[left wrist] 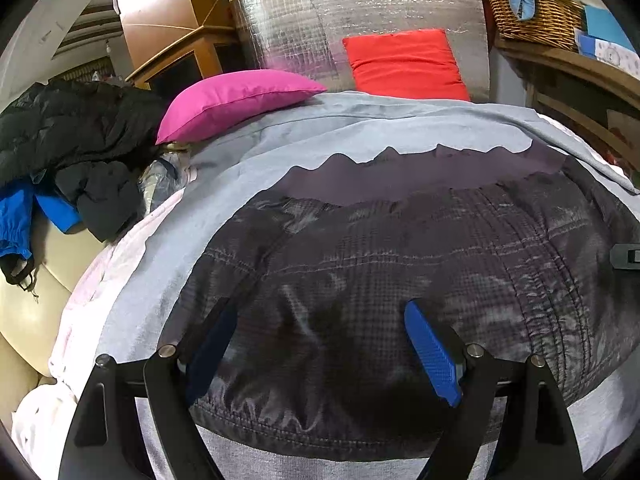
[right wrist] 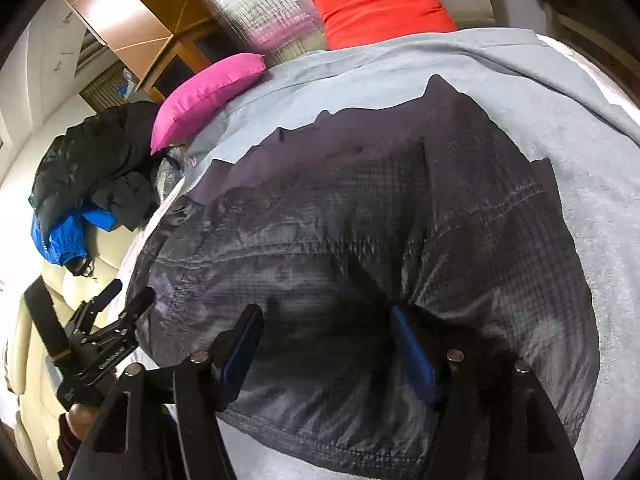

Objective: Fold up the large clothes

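Observation:
A dark grey quilted jacket (left wrist: pixel 400 264) lies spread flat on the pale blue sheet (left wrist: pixel 224 184) of a bed, its purple-grey lining showing along the far edge. My left gripper (left wrist: pixel 324 346) hovers low over the jacket's near hem, jaws wide, blue pads (left wrist: pixel 434 356) clear of the fabric. In the right wrist view the same jacket (right wrist: pixel 360 220) fills the middle. My right gripper (right wrist: pixel 328 354) stands open over it, and the cloth puckers by the right pad (right wrist: pixel 412 354). The left gripper (right wrist: pixel 132 292) shows at the left edge there, beside the jacket's side, held by a hand (right wrist: pixel 78 412).
A pink pillow (left wrist: pixel 236 100) and a red pillow (left wrist: pixel 404 64) lie at the head of the bed against a silver foil panel (left wrist: pixel 288 24). Black and blue clothes (left wrist: pixel 72 152) are piled on a cream sofa on the left. A wicker basket (left wrist: pixel 532 12) sits on wooden shelves on the right.

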